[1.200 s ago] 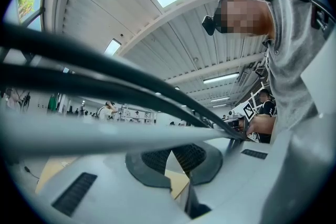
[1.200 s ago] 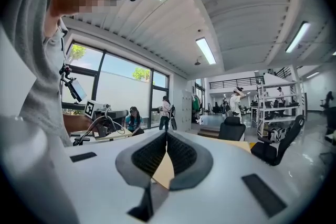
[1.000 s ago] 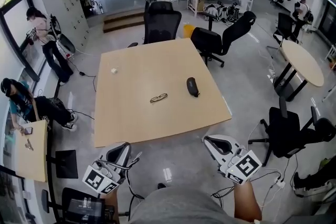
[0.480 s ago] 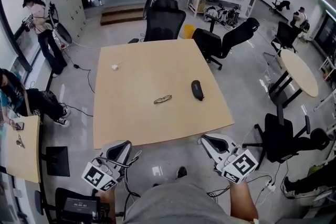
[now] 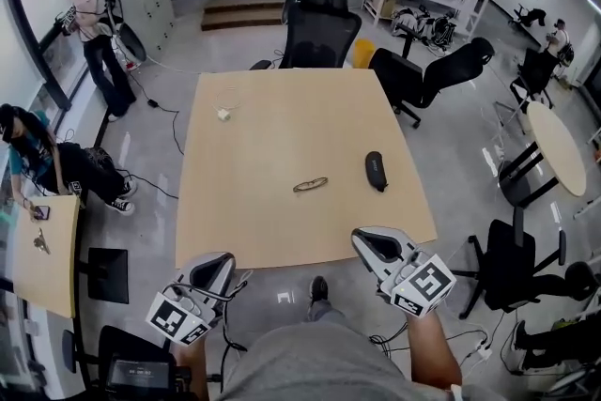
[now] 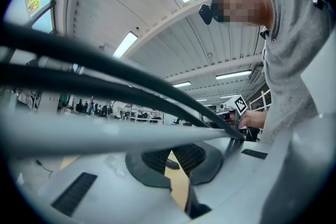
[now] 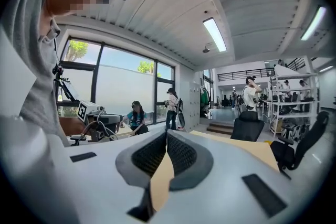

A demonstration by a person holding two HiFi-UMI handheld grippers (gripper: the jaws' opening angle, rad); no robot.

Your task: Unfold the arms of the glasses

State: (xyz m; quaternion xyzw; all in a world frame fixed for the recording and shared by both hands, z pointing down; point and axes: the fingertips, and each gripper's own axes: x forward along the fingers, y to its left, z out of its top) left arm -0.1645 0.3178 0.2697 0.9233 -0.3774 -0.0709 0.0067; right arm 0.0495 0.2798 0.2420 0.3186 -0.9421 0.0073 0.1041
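The folded glasses lie near the middle of the square wooden table, with a black glasses case just to their right. My left gripper hangs below the table's near edge, its jaws shut and empty. My right gripper is at the near edge on the right, also shut with nothing in it. In the left gripper view the left gripper has its pads together, and cables cross the view. The right gripper view shows the right gripper with fingertips touching and the tabletop beyond.
A small white object sits at the table's far left. Black office chairs stand at the far side, and another chair is at the right. A round table stands at the right, a small wooden table at the left, with people beside it.
The person has stepped closer to the table, so it sits nearer in the head view. Both grippers came forward towards its near edge, the right one now reaching it. Both stay shut.
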